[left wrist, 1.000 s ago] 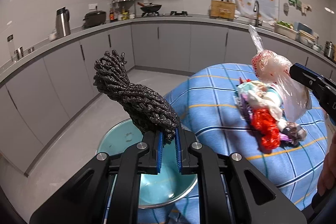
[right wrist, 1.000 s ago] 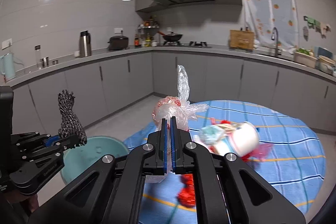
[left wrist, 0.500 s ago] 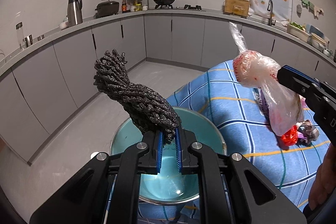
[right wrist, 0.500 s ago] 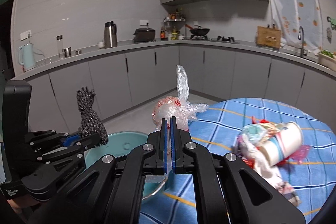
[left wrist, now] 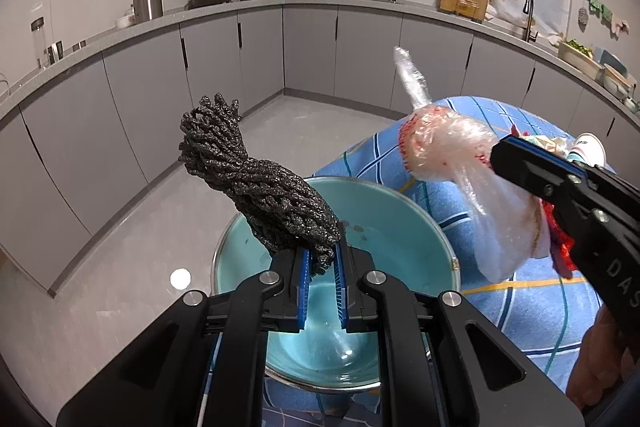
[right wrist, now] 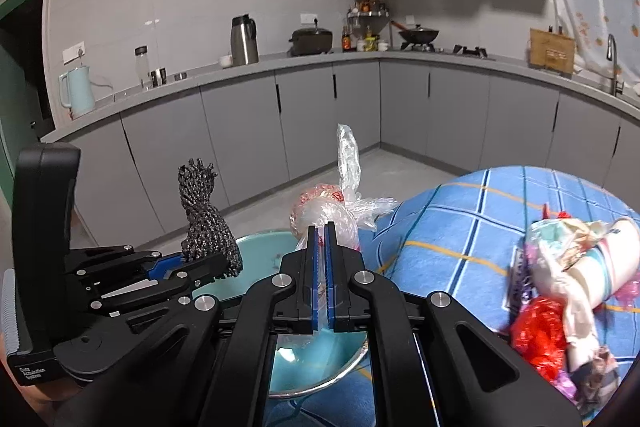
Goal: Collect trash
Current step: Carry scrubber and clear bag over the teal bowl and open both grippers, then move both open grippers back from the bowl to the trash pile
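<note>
Left wrist view, reading left to right: my left gripper [left wrist: 322, 263] pinches the lower end of a dark twisted mesh bundle [left wrist: 256, 183], which stands up and leans left, hanging above the teal basin [left wrist: 400, 203]. The basin sits at the left edge of the blue checked tablecloth [left wrist: 516, 311]. Right of it, my right gripper [left wrist: 500, 155] enters from the right edge, pressed together on a crumpled clear plastic bag [left wrist: 452, 163] whose loose body sags near the basin's right rim. Right wrist view agrees: left gripper [right wrist: 216, 263] and mesh bundle [right wrist: 206, 227] at left, right gripper [right wrist: 322, 239] clamped thin on the plastic bag [right wrist: 332, 215] over the basin [right wrist: 260, 247], and the remaining trash pile [right wrist: 568, 283] (paper cup, red film, wrappers) lying toward the right edge of the cloth. Judgement: the step in hand is dropping both pieces into the basin. To do it well I would centre each load over the bowl's middle, lower before letting go since bag and mesh are light and may cling to the pads, and release one side at a time so the grippers do not collide. Versus one second ago: the basin now lies squarely beneath both grippers where it was off to the lower left, the trash pile has slid to the right of both views, and both grips are unchanged.
</note>
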Demonstrator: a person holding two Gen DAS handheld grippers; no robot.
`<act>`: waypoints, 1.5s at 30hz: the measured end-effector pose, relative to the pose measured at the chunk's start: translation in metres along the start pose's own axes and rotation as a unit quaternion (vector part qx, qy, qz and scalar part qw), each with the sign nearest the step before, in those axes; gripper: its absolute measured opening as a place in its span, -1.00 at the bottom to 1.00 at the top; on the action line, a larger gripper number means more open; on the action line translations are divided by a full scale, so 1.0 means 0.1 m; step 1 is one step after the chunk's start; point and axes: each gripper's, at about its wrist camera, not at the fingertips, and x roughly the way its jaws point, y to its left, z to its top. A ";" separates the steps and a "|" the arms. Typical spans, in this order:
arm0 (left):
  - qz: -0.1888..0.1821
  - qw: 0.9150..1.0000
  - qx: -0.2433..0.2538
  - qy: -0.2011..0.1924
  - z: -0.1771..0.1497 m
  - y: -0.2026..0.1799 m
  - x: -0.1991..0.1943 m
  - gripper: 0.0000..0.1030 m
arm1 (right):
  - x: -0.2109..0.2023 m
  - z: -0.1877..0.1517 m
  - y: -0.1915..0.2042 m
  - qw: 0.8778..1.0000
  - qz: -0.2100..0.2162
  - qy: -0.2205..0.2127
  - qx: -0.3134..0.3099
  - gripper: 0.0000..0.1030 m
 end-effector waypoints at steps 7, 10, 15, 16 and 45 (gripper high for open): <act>-0.005 1.000 0.001 0.014 -0.05 -0.03 0.11 -0.73 | 0.21 -0.07 -0.02 1.000 0.019 0.024 0.005 -0.90; -0.001 1.000 0.002 0.017 -0.06 -0.04 0.13 -0.52 | 0.23 -0.12 -0.03 0.999 0.019 0.027 0.007 -0.79; 0.005 1.000 0.004 0.014 -0.06 -0.03 0.12 -0.12 | 0.21 -0.13 -0.11 1.000 0.012 0.023 0.016 -0.61; 0.007 1.000 0.004 0.013 -0.06 -0.02 0.12 -0.10 | 0.20 -0.13 -0.13 1.000 0.009 0.020 0.019 -0.60; -0.027 0.999 0.020 0.007 0.05 -0.11 -0.16 0.89 | -0.36 -0.09 -0.45 0.998 -0.036 -0.023 0.037 -0.22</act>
